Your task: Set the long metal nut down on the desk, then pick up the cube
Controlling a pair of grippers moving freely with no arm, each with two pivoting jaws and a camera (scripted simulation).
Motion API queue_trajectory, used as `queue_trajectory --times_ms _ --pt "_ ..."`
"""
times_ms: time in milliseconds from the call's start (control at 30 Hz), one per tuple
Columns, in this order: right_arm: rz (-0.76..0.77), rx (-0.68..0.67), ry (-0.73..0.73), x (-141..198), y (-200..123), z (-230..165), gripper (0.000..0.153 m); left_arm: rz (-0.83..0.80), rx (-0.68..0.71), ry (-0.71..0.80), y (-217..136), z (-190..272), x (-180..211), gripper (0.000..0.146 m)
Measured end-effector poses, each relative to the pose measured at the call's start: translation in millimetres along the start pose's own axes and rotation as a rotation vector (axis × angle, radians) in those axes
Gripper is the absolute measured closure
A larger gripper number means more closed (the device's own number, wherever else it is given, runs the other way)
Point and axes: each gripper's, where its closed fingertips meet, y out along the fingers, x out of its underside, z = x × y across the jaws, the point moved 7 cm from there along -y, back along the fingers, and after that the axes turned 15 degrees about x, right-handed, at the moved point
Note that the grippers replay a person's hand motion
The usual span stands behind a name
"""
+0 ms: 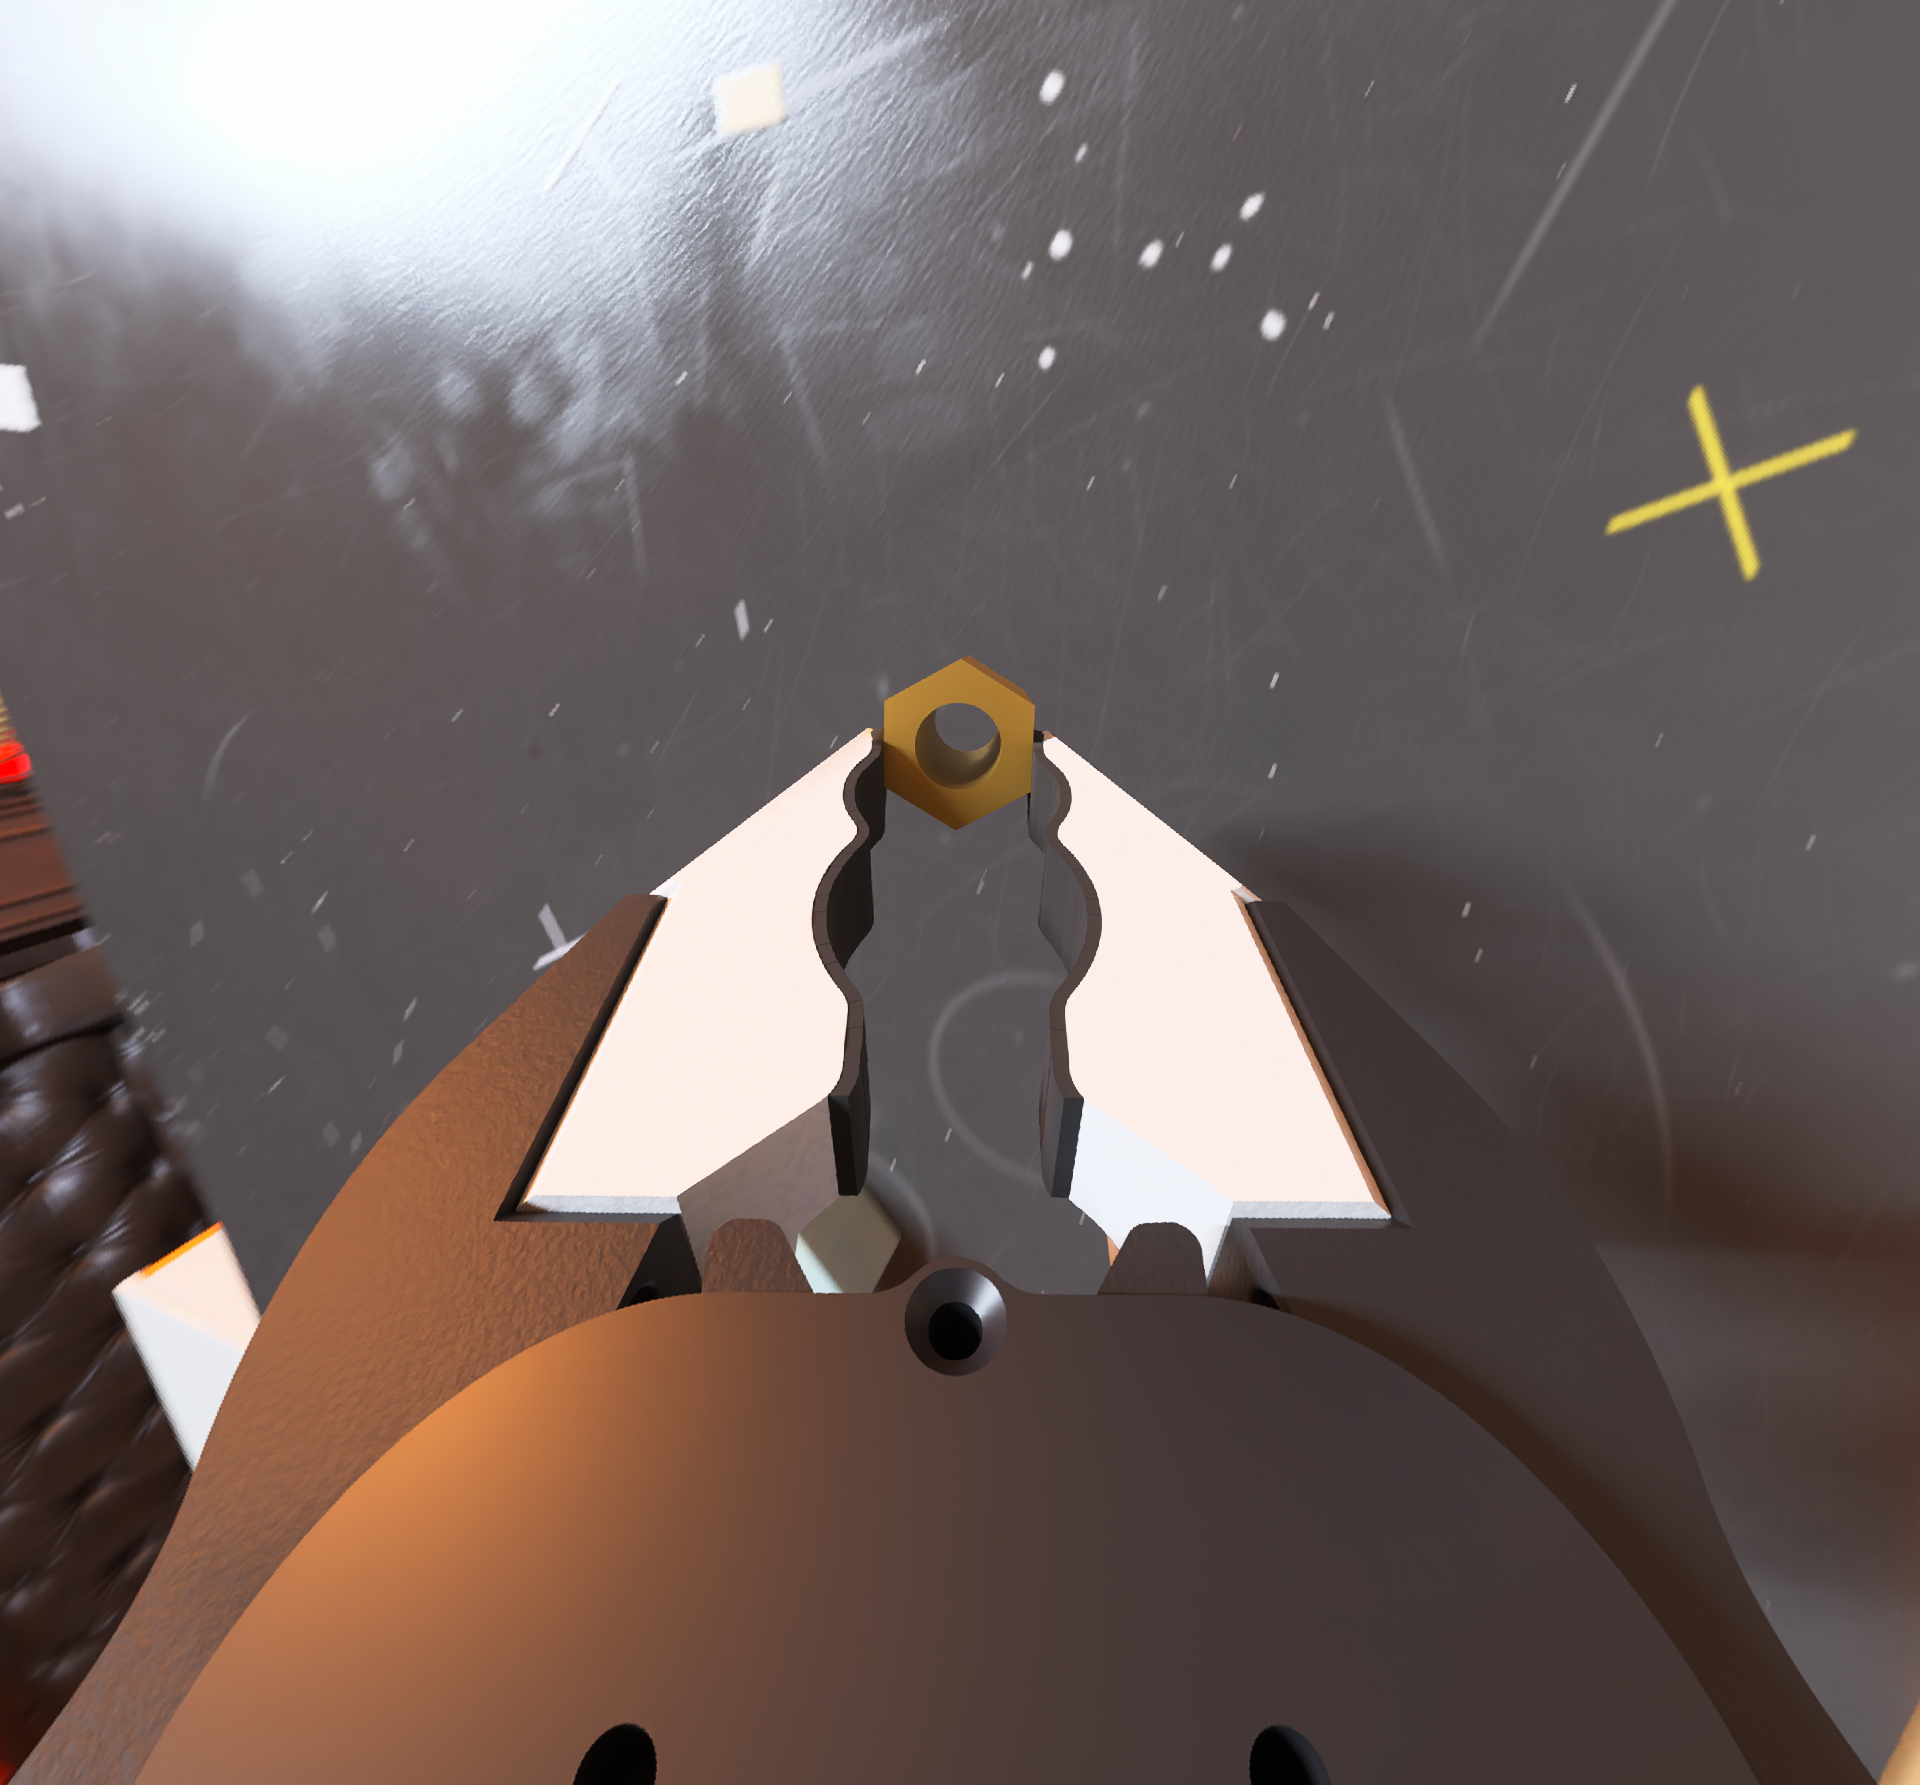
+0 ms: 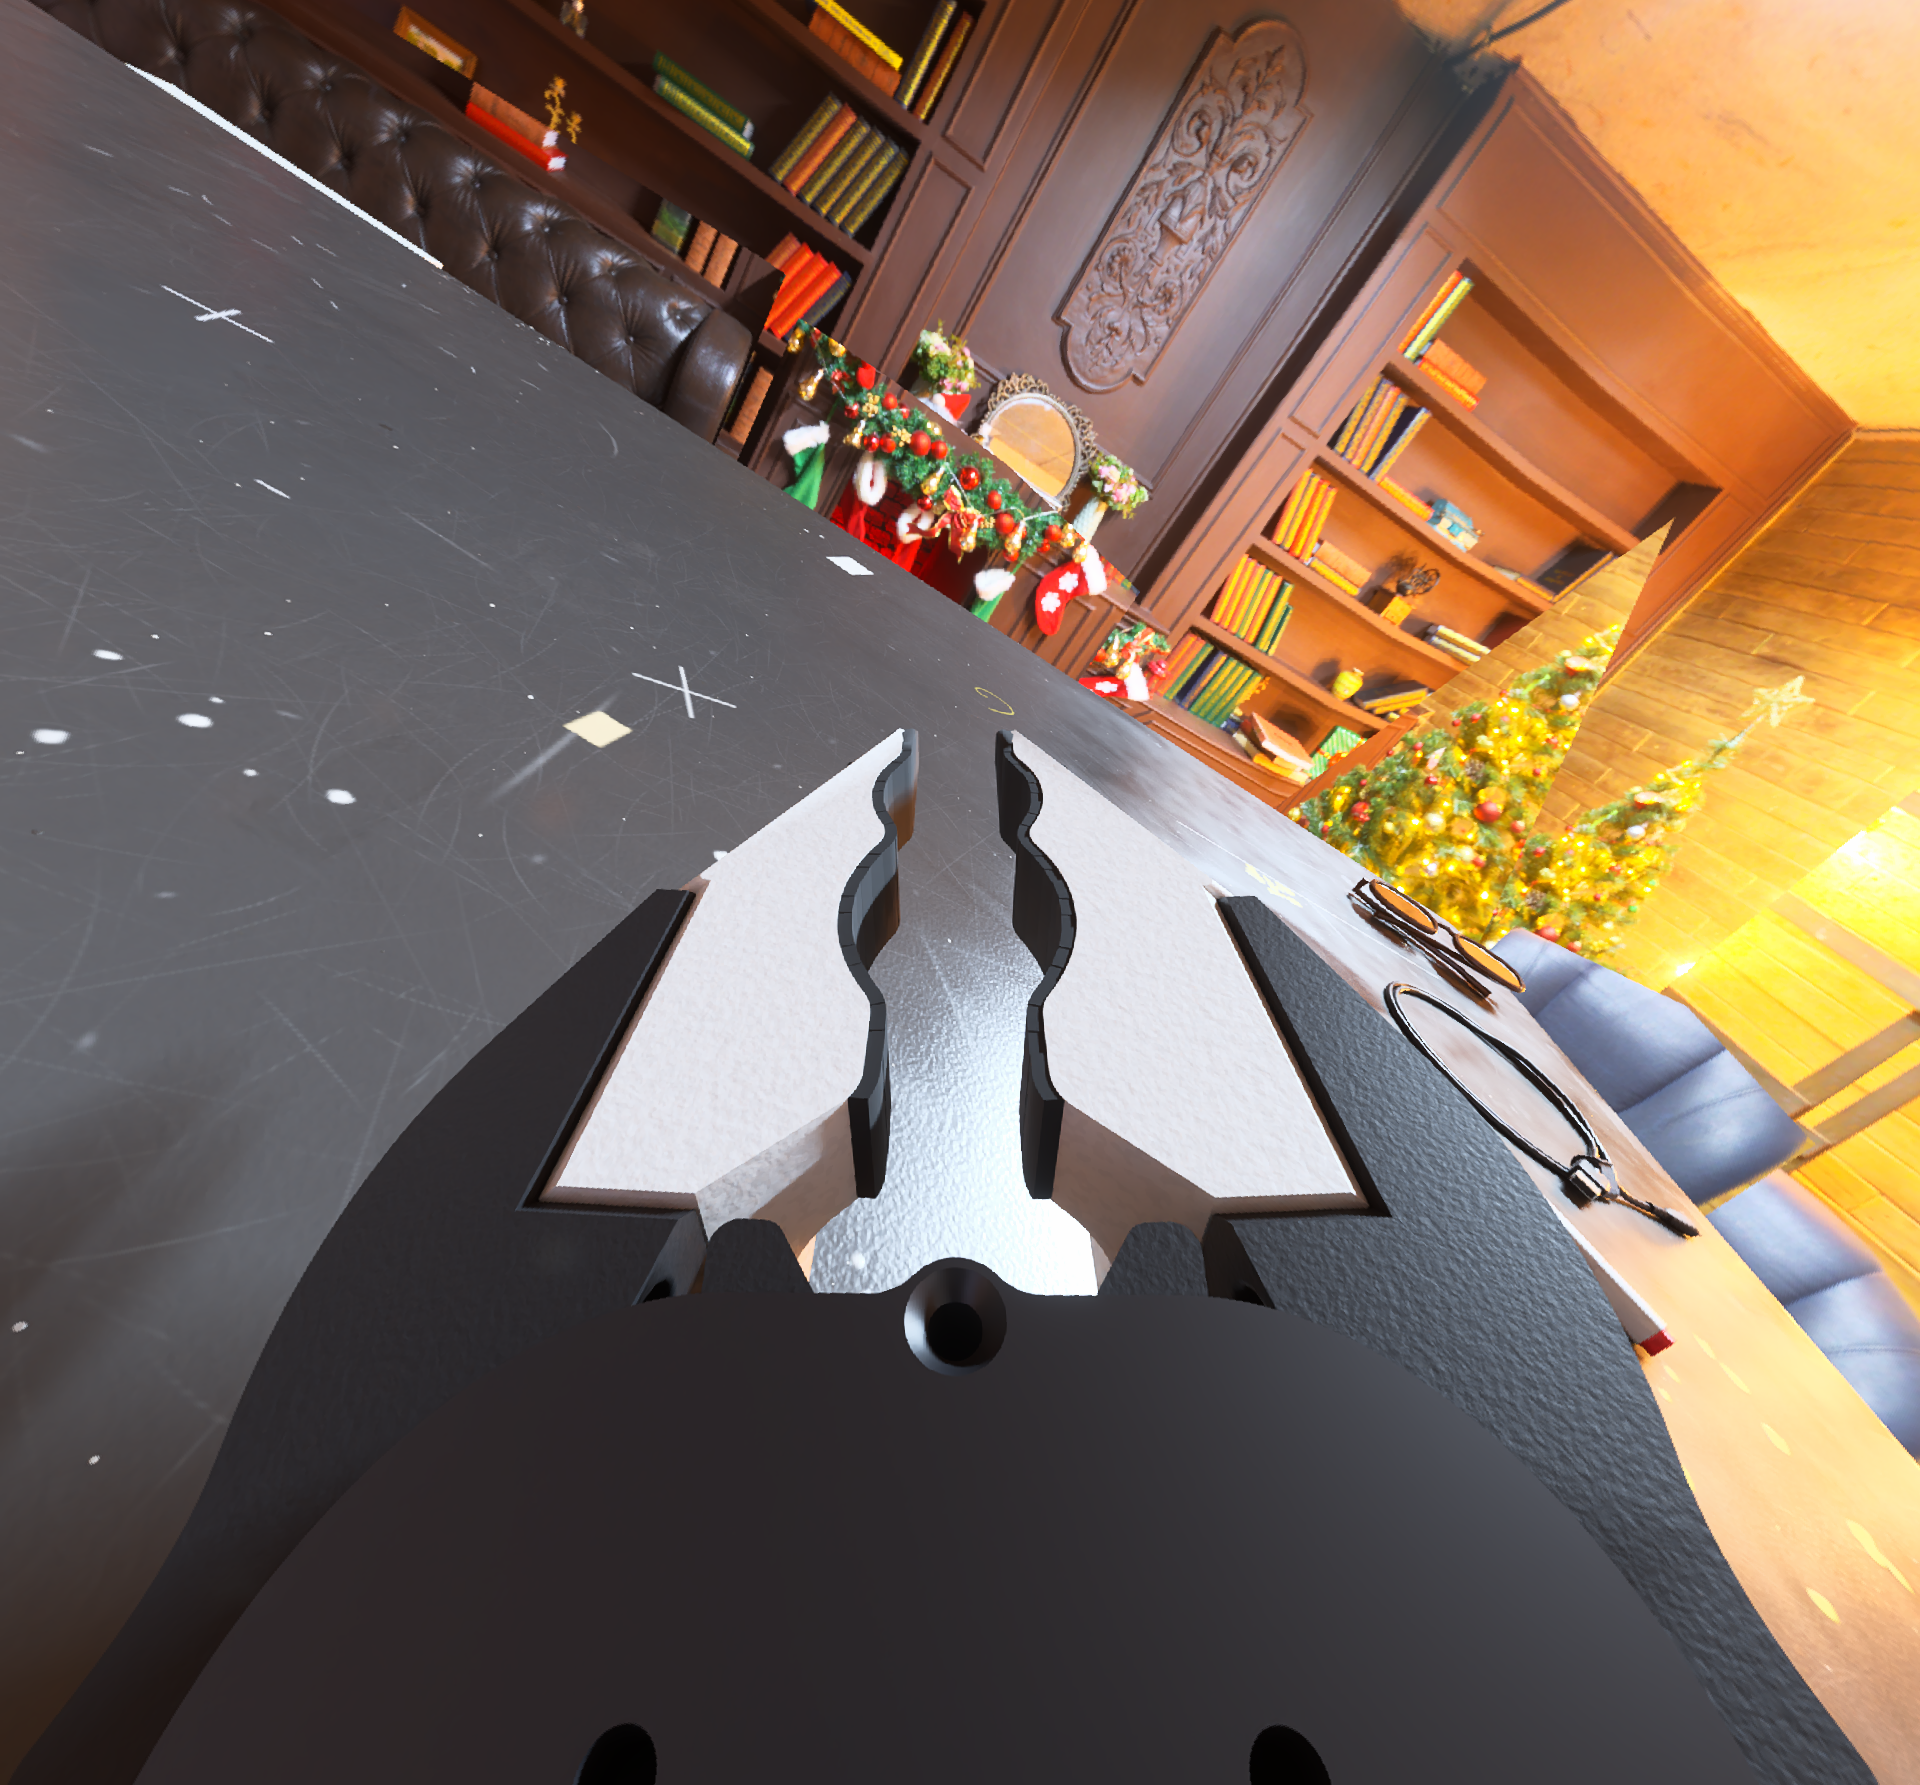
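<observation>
My left gripper (image 1: 958, 748) is shut on a brass hex nut (image 1: 958, 743), pinched by its flats between the fingertips, its bore facing the camera. It hangs over the dark grey scratched desk (image 1: 1247, 592); I cannot tell how high. A pale block (image 1: 847, 1247), possibly the cube, shows through the gap at the finger bases, partly hidden. My right gripper (image 2: 956, 748) is empty, its jaws a narrow gap apart, low over the desk (image 2: 312, 904). No cube shows in the right wrist view.
A yellow cross mark (image 1: 1730, 483) lies on the desk to the right. A white box-like shape (image 1: 187, 1320) sits at the left desk edge, by a leather sofa (image 1: 62, 1268). Glasses (image 2: 1439, 946) and a black cord loop (image 2: 1496, 1081) lie near the right edge.
</observation>
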Motion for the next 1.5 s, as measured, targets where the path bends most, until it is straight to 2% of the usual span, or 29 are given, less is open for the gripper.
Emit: queue_trajectory --times_ms 233,400,500,567,667,767,867,933,1000,1100,1200,1333,1500 --pt "0.005 -0.005 0.007 -0.2 -0.6 0.4 0.138 0.083 0.03 -0.076 55.9 -8.2 -40.0 0.12" --pt "0.006 -0.012 -0.004 -0.2 -0.6 -0.8 0.138 0.123 0.122 -0.112 74.6 -7.5 -43.5 0.12" --pt "0.006 -0.011 -0.002 -0.1 -0.6 -0.6 0.138 0.117 0.116 -0.13 82.0 -5.6 -39.2 0.119" --pt "0.006 -0.013 -0.004 -0.1 -0.6 -0.8 0.138 0.147 0.113 -0.144 78.6 -4.0 -36.3 0.095" --pt "0.007 -0.016 -0.01 -0.1 -0.7 -1.4 0.138 0.276 0.069 -0.16 53.4 -3.5 -26.5 0.088" --pt "0.006 -0.019 -0.012 0.0 -0.6 -1.7 0.138 0.429 -0.027 -0.214 7.6 -11.5 -0.5 0.089" --pt "0.003 -0.018 -0.015 0.0 -0.3 -1.9 0.138 0.561 -0.131 -0.312 -43.1 -24.5 43.9 0.092" --pt "0.003 -0.018 -0.018 0.1 -0.1 -2.1 0.138 0.6 -0.21 -0.384 -73.5 -34.6 82.7 0.093" --pt "0.0 -0.017 -0.02 0.2 0.2 -2.2 0.138 0.565 -0.252 -0.479 -89.9 -46.2 124.4 0.094" --pt "-0.001 -0.015 -0.024 0.3 0.5 -2.4 0.138 0.408 -0.195 -0.621 -83.3 -62.1 179.3 0.095" --pt "-0.002 -0.016 -0.026 0.4 0.6 -2.6 0.138 0.264 -0.127 -0.667 -55.1 -67.2 214.1 0.094" --pt "-0.002 -0.021 -0.033 0.5 0.8 -3.3 0.138 0.126 -0.051 -0.692 -15.3 -67.2 237.6 0.09" --pt "-0.001 -0.023 -0.037 0.5 1.0 -3.6 0.138 0.064 -0.013 -0.702 15.2 -68.7 246.8 0.088"
